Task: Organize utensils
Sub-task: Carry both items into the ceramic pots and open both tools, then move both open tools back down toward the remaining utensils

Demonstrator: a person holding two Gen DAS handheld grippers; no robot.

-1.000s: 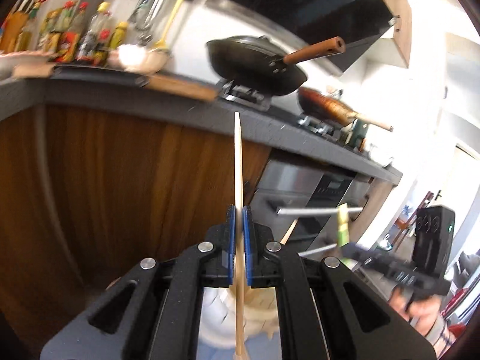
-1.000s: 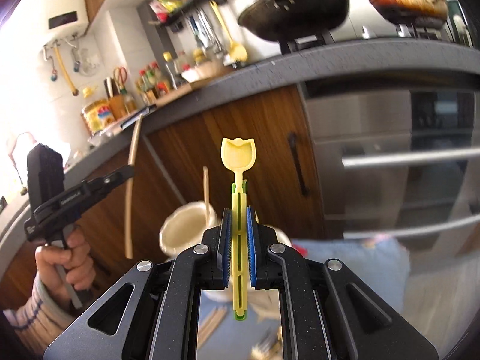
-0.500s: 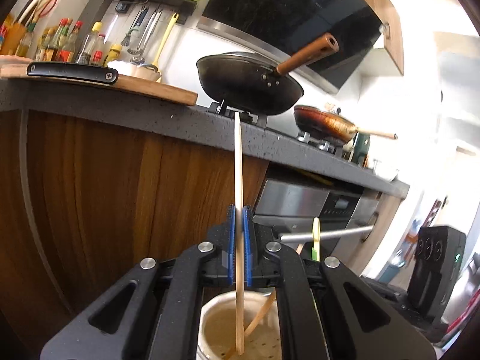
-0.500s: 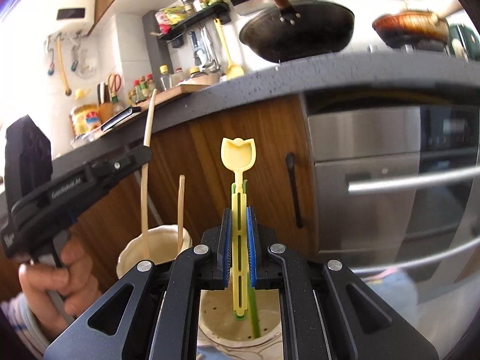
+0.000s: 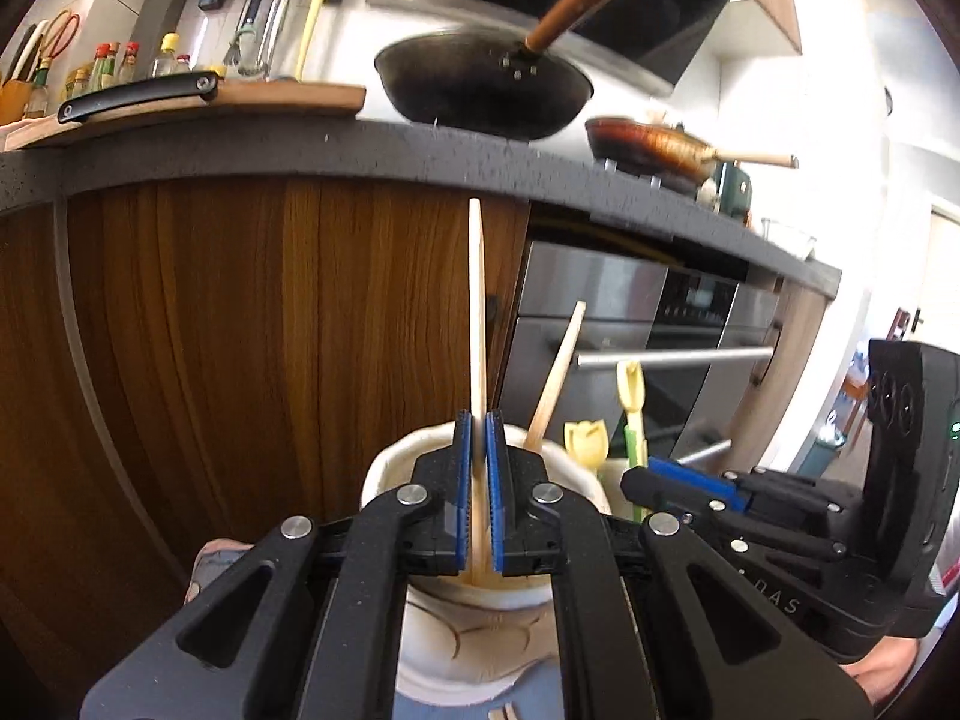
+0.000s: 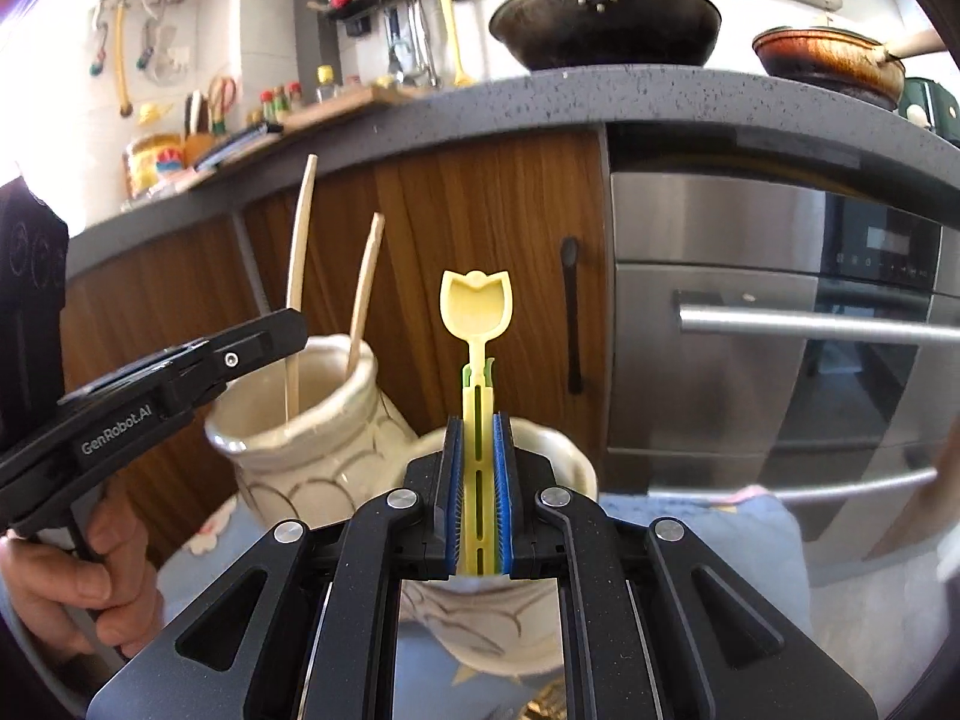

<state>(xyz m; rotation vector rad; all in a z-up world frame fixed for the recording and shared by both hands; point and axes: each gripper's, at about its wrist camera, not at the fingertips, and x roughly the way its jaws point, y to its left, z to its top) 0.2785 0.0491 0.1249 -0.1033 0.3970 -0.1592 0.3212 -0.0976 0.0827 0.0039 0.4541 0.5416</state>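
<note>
My left gripper (image 5: 478, 420) is shut on a pale wooden chopstick (image 5: 477, 300) held upright, its lower end inside a cream ceramic jar (image 5: 384, 468). A second chopstick (image 5: 555, 378) leans in that jar. In the right wrist view the same jar (image 6: 300, 450) stands at the left with both chopsticks, and the left gripper (image 6: 288, 324) is over its rim. My right gripper (image 6: 478, 420) is shut on a yellow tulip-shaped spoon (image 6: 477, 306) with a green piece behind it, upright over a second cream jar (image 6: 570, 456). The spoon's lower end is hidden.
Both jars stand on a blue cloth (image 6: 690, 522) in front of wooden cabinets (image 5: 240, 330) and a steel oven (image 6: 750, 330). A grey counter (image 6: 660, 102) with a black wok (image 5: 480, 90) runs above. A hand (image 6: 60, 588) holds the left gripper.
Both grippers have sunk toward the jars. The chopstick's lower end went down into the left jar, and the spoon came down over the second jar. Both grips stayed shut.
</note>
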